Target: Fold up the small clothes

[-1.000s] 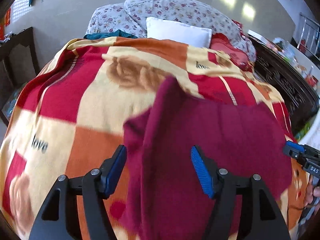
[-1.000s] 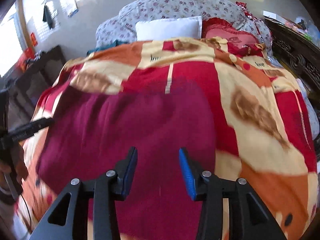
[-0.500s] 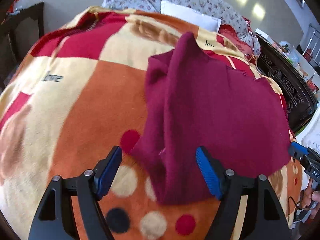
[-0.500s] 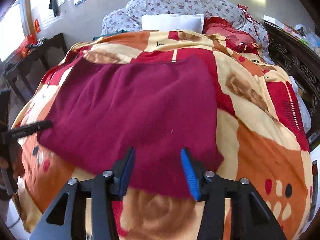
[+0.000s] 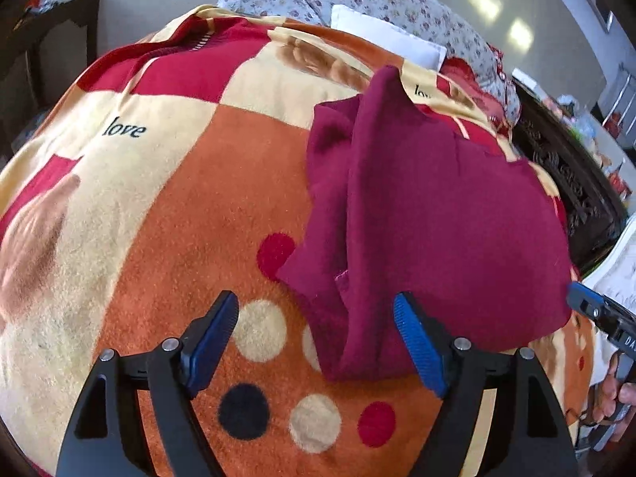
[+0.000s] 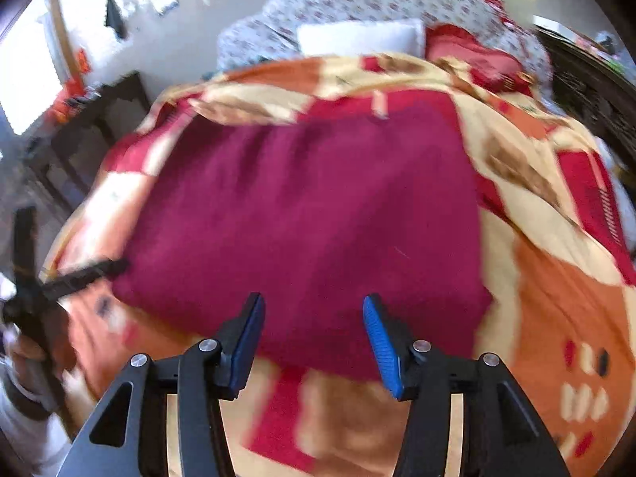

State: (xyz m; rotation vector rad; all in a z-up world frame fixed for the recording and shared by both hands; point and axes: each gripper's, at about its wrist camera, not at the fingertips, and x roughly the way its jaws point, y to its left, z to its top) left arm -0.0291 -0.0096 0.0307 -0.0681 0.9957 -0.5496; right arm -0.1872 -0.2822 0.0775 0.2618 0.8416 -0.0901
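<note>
Left wrist view: the left tongs [image 5: 316, 342] hang over a patterned blanket [image 5: 167, 214] on a bed, their jaws opening and clamped on nothing. The near corner of a maroon garment [image 5: 437, 214], bunched into a ridge along its left side, lies under the gap. The right tongs [image 5: 596, 312] show at the right edge, with a hand [image 5: 614, 393] below.

Right wrist view (blurred): the right tongs [image 6: 314, 336], jaws apart and empty, hover above the near edge of the garment [image 6: 318, 214], spread flat on the blanket [image 6: 556, 298]. The left tongs [image 6: 85, 272] show at the far left.

Garment [image 5: 437, 206] lies on the blanket [image 5: 167, 206] – pillows [image 5: 381, 35] behind
</note>
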